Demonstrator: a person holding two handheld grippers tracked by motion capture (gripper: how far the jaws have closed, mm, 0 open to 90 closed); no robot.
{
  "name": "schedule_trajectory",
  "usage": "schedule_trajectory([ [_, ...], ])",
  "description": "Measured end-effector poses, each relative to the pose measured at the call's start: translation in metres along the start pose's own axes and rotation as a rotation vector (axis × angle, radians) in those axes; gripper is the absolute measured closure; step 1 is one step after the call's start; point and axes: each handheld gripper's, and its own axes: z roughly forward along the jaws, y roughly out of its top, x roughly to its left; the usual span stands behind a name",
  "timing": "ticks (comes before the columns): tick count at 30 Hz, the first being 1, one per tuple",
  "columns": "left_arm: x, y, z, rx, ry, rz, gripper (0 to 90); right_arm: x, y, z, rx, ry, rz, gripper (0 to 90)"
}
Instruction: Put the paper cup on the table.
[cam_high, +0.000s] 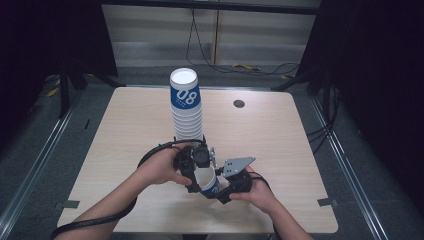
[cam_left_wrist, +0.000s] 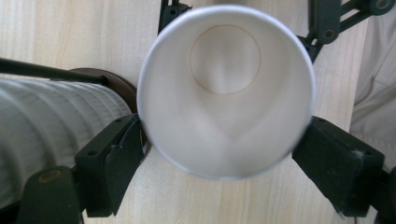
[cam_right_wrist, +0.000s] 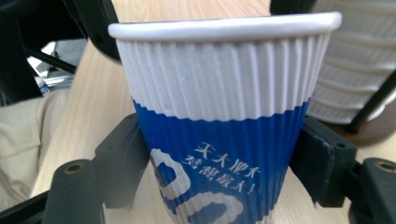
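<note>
Paper cup (cam_right_wrist: 219, 121) — both claws' grip

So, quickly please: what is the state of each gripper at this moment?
Left gripper: closed on the rim of the single paper cup, looking into its mouth.
Right gripper: closed on the same cup's blue lower wall.

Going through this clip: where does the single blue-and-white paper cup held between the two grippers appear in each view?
High view: the cup sits low centre, between both hands.
Left gripper view: its open mouth faces the camera, centre, between the jaws.
Right gripper view: its ribbed side stands upright, centre, between the jaws.
Shared landmark: the stack of cups.
</note>
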Motion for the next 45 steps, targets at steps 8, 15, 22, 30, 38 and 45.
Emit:
schedule_trajectory([
  [8,0.001,-0.009,-0.008,-0.040,-0.010,-0.033,19.6,-0.008,-0.010,-0.007,0.014,-0.015,0.040,24.0],
  [15,0.000,-0.019,-0.003,-0.064,-0.018,-0.058,19.3,-0.010,-0.016,-0.011,0.026,-0.010,0.068,23.7],
  [22,0.001,-0.028,-0.001,-0.095,-0.027,-0.097,18.7,-0.009,-0.018,-0.010,0.104,-0.002,0.085,16.0],
  [30,0.000,-0.051,0.000,-0.162,-0.034,-0.138,17.7,-0.015,-0.024,-0.036,0.165,-0.011,0.088,14.3],
  [38,0.003,-0.083,0.009,-0.256,-0.011,-0.209,17.4,-0.019,-0.032,-0.051,0.234,-0.058,0.084,14.2],
  [45,0.003,-0.112,0.022,-0.243,0.011,-0.270,16.9,-0.024,-0.037,-0.060,0.254,-0.102,0.091,14.2],
])
